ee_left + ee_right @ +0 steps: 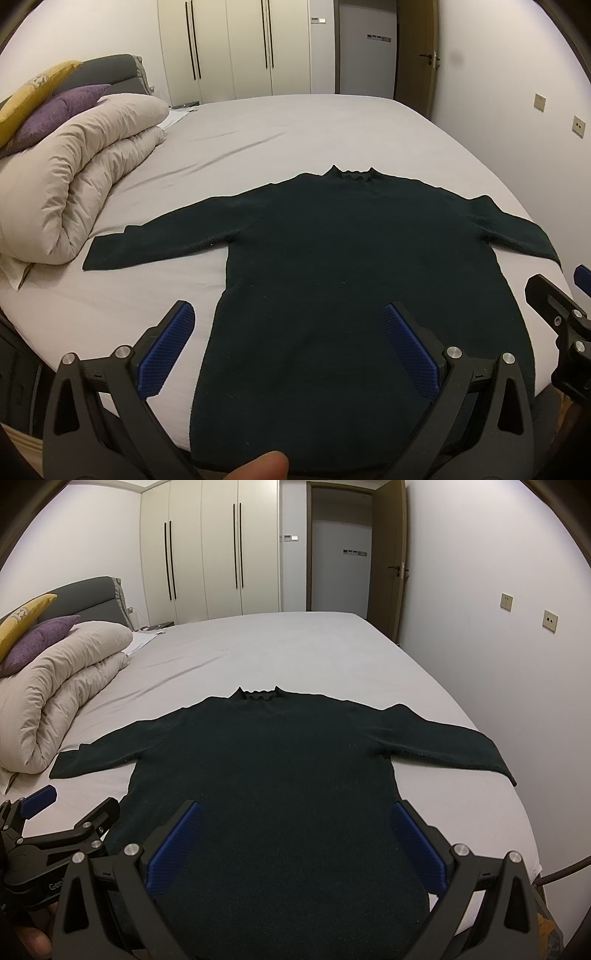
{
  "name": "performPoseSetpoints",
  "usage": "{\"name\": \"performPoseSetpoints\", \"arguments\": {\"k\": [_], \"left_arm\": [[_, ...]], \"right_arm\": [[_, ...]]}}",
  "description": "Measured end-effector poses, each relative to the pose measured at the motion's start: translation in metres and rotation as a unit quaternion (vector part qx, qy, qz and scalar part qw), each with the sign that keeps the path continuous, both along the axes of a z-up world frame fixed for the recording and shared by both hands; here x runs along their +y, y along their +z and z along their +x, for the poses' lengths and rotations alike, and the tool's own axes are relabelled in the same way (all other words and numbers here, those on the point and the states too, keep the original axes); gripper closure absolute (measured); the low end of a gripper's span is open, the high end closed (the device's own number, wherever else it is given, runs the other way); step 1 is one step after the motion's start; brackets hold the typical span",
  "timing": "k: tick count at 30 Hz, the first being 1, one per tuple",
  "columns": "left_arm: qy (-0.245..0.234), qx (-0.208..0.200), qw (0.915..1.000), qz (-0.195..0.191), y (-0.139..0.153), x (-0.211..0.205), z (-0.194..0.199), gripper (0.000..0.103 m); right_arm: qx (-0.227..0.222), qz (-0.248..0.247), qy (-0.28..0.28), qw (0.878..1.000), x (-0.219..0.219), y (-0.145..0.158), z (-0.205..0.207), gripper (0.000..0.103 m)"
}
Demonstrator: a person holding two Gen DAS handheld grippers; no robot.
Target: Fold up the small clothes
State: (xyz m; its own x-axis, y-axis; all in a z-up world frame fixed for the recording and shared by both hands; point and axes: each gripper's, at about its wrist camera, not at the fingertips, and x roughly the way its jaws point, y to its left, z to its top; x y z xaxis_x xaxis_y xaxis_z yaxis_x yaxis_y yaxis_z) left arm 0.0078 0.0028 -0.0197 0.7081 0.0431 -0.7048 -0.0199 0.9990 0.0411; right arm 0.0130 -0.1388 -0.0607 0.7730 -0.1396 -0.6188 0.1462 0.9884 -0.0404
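A dark green-black knitted sweater (pixel 354 280) lies flat and face down or up, I cannot tell which, on the pale grey sheet of the bed (pixel 295 133), its hem toward the cameras, its ribbed collar away, and both sleeves spread out to the sides. The left gripper (pixel 288 347) hangs above the hem region with its blue-padded fingers spread wide and nothing between them; one pad sits over bare sheet, the other over the sweater body. The right gripper (pixel 295 845) is likewise wide open and empty, both pads framing the lower body of the garment. No fold has begun, by the look of it. The main risk lies in the grasp: the knit is thick and soft, so a shallow pinch at a sleeve or hem could slip out, or could catch the sheet beneath and drag it along. Uneven lifting by the two grippers would skew the fold line. The right sleeve reaches close to the mattress edge and could slide off if tugged. A rolled beige duvet (pixel 74 177) lies near the left sleeve and could snag it.
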Motion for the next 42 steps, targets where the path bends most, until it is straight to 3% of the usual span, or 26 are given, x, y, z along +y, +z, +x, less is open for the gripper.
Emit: {"name": "performPoseSetpoints", "arguments": {"k": [11,14,18,20,22,25,27,30,32,35,36,38,39,42], "left_arm": [[0.003,-0.002,1.0,0.002,-0.005,0.0,0.003,0.0],[-0.003,0.01,0.9998,-0.018,-0.013,0.007,0.008,0.0],[-0.006,0.035,0.9958,-0.084,-0.027,0.029,0.02,0.0],[-0.006,0.037,0.9949,-0.094,-0.031,0.036,0.026,0.0],[-0.028,0.037,0.9921,-0.117,-0.036,0.045,0.033,0.0],[-0.038,0.026,0.9937,-0.102,-0.043,0.055,0.041,0.0],[-0.044,0.038,0.9918,-0.113,-0.048,0.069,0.047,0.0],[-0.003,0.053,0.9869,-0.152,-0.055,0.111,0.06,0.0],[0.038,0.056,0.9744,-0.214,-0.061,0.159,0.071,0.0],[0.102,0.028,0.9369,-0.333,-0.075,0.245,0.084,0.0],[0.128,0.023,0.917,-0.377,-0.085,0.279,0.089,0.0],[0.158,0.007,0.8869,-0.434,-0.101,0.322,0.095,0.0],[0.18,-0.006,0.8655,-0.467,-0.112,0.35,0.097,0.0],[0.22,-0.03,0.8257,-0.519,-0.135,0.401,0.102,0.0]], "right_arm": [[0.002,0.003,-0.001,1.0,-0.005,-0.001,-0.002,0.0],[0.005,0.007,0.0,1.0,-0.009,-0.008,-0.003,0.0],[0.01,0.01,0.002,1.0,-0.007,-0.013,0.003,0.0],[0.012,0.012,0.006,1.0,-0.006,-0.014,0.01,0.0],[0.015,0.015,0.012,1.0,-0.005,-0.017,0.013,0.0],[0.019,0.02,0.025,0.999,0.001,-0.021,0.022,0.0],[0.021,0.021,0.038,0.999,0.006,-0.023,0.027,0.0],[0.025,0.019,0.055,0.998,0.013,-0.027,0.039,0.0],[0.029,0.027,0.069,0.997,0.016,-0.028,0.047,0.0],[0.035,0.058,0.087,0.994,0.018,-0.03,0.062,0.0],[0.038,0.068,0.091,0.993,0.018,-0.031,0.068,0.003],[0.047,0.091,0.103,0.989,0.021,-0.035,0.081,0.006],[0.052,0.102,0.109,0.987,0.024,-0.037,0.088,0.009],[0.068,0.125,0.122,0.982,0.033,-0.045,0.109,0.012]]}}
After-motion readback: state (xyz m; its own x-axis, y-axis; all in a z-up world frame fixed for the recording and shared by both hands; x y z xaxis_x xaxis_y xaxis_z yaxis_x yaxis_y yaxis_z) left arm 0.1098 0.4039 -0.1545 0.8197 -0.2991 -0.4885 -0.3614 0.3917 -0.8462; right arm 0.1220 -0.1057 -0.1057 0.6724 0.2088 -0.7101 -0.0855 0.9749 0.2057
